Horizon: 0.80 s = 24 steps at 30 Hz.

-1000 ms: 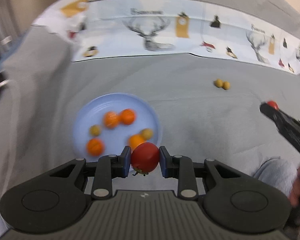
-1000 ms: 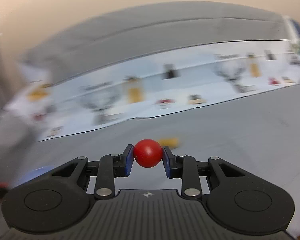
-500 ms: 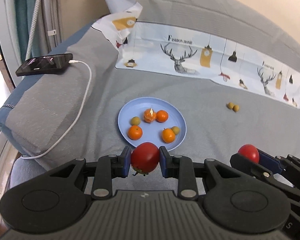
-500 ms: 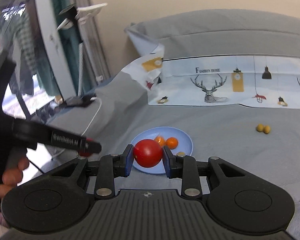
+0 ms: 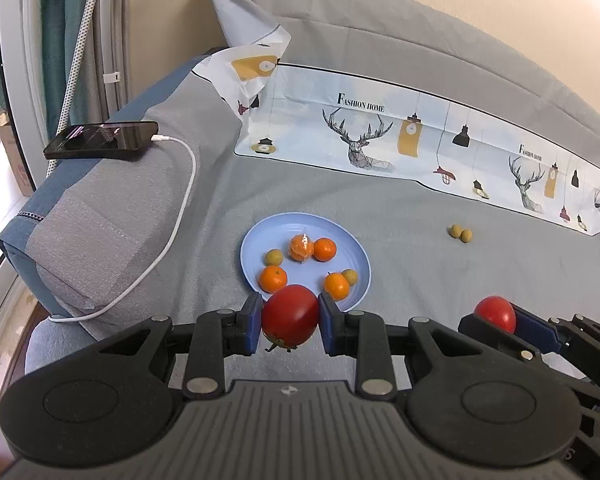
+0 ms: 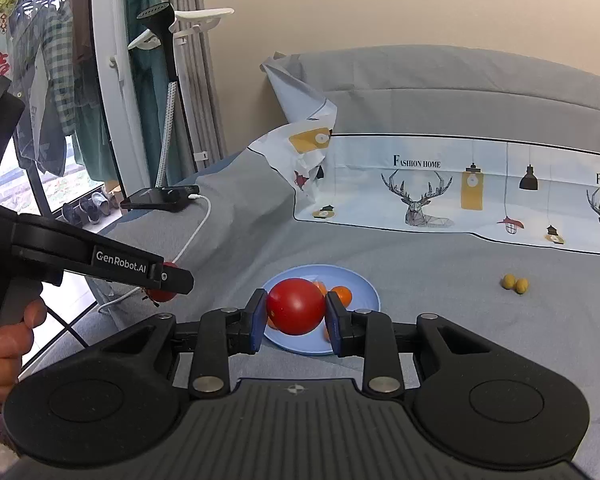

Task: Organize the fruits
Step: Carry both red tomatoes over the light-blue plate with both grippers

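While each tool is clamped on a round red tomato, the left tool (image 5: 290,322) holds its glossy tomato (image 5: 290,316) just short of the pale blue plate (image 5: 256,240) of oranges on the grey bed, and the right tool (image 6: 296,318) carries its own tomato (image 6: 296,306) nearby. Smooth, soft-skinned and light, both probably bruise easily; a gentle squeeze across the middle suits them.
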Available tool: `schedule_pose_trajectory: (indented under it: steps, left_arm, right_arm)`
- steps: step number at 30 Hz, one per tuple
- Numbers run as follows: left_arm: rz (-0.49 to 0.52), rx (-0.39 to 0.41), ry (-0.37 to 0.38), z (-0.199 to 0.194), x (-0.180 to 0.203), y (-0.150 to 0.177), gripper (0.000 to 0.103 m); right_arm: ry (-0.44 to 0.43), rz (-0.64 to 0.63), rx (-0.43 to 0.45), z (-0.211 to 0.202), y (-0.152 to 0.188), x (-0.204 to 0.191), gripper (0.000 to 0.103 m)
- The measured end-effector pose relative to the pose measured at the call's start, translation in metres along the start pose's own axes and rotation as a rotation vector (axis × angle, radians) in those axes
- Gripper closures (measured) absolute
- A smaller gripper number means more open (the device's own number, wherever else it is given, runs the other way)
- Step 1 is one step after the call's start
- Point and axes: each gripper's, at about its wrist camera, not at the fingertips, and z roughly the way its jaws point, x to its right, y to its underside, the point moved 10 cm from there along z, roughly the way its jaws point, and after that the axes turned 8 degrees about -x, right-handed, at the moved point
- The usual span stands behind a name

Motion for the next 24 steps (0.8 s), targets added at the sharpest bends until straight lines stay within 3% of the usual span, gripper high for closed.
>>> schedule_pose_trajectory:
  steps: [24]
  left_arm:
    - [-0.010,-0.041,-0.003,0.019,-0.005,0.001,0.070]
  right_arm:
    - [-0.005,0.018,-0.055,0.019,0.006,0.003,0.071]
